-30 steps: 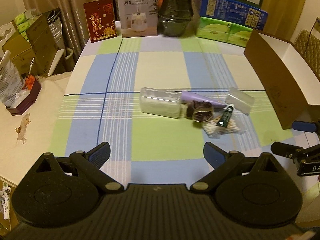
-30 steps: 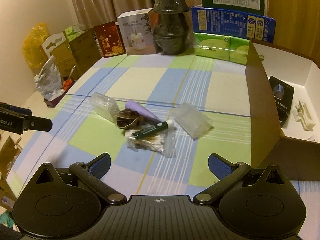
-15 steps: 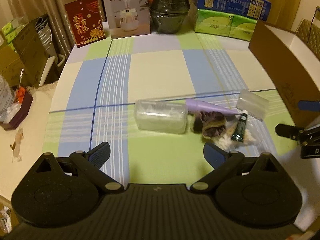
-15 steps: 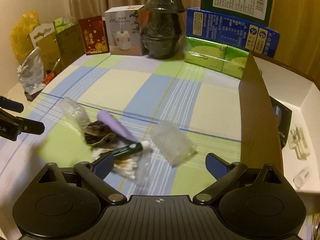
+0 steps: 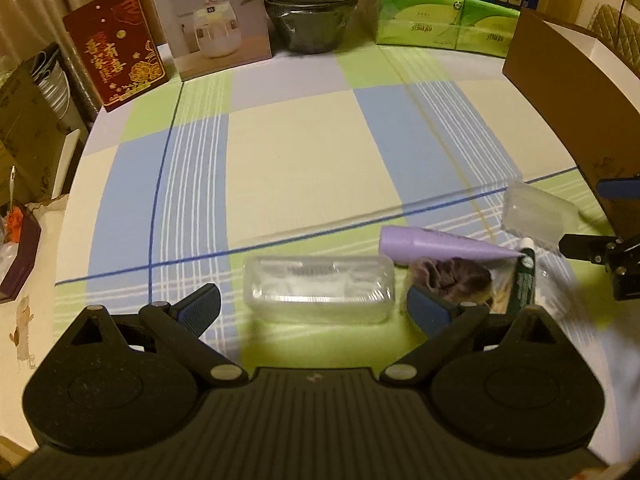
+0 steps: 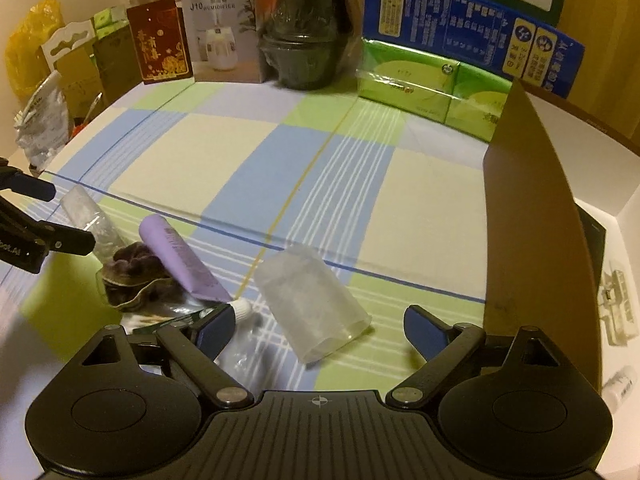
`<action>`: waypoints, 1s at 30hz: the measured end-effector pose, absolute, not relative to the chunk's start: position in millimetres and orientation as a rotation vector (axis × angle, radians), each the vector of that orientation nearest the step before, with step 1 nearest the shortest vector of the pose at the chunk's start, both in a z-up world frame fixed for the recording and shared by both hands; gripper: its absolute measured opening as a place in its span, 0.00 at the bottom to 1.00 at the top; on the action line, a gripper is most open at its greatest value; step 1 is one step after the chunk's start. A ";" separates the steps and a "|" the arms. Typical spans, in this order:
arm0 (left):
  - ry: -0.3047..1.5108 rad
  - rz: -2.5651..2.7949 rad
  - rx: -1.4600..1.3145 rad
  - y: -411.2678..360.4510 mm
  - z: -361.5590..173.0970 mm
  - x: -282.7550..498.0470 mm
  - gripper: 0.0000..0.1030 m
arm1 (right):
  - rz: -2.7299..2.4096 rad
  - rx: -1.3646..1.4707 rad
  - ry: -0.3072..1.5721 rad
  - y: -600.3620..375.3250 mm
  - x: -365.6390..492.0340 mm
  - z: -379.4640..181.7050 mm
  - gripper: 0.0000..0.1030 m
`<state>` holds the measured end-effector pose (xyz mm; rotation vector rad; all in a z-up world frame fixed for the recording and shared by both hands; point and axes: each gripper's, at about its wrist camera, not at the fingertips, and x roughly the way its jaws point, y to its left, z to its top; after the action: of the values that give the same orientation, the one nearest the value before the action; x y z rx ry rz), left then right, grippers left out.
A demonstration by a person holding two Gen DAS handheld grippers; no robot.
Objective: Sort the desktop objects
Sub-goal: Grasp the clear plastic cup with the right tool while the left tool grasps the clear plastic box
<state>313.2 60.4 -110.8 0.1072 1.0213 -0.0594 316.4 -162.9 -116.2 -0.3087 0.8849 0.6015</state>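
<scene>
Clear plastic shows between the tips of the left gripper [image 5: 314, 306]: a lidded transparent case [image 5: 319, 289] lies on its side on the checked tablecloth [image 5: 296, 148], and the jaws stand wide apart on either side of it without touching. Taking this case as the landmark, a dark crumpled hair tie [image 5: 454, 276] sits just to its right, touching a lilac tube [image 5: 436, 245] that lies just behind the tie. Further right of the case, a green pen-like stick [image 5: 524, 280] rests on a bag of cotton swabs, and beyond that lies a frosted plastic cover [image 5: 536, 212].

The right gripper [image 6: 316, 330] has its jaws spread wide, though they have just been closing a little; the frosted plastic cover [image 6: 312, 304] lies between them, not pressed. The gripper's left finger partly hides the green stick and the swab bag.

Well right of the case stands a brown cardboard box [image 5: 568, 108], its tall wall [image 6: 532, 208] rising close beside the right gripper. Far behind the case, along the table's back edge, stand a red card [image 5: 116, 60], a humidifier carton [image 5: 216, 16], a dark wrapped pot [image 5: 312, 12] and green tissue packs [image 5: 444, 24].
</scene>
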 end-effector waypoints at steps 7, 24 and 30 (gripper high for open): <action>1.001 -0.112 0.125 61.1 -119.9 327.3 0.82 | 0.621 -0.317 0.911 -157.6 330.3 -124.9 0.84; 1.008 -0.042 0.113 76.7 -118.4 320.9 0.81 | 0.640 -0.347 0.971 -153.7 342.1 -146.7 0.51; 1.011 -0.034 0.108 74.9 -116.4 313.2 0.81 | 0.603 -0.292 1.006 -163.0 331.3 -142.6 0.50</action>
<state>313.1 74.9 -116.4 0.1084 1.0115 -0.0338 331.3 -163.0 -142.6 -0.2922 1.0055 0.6029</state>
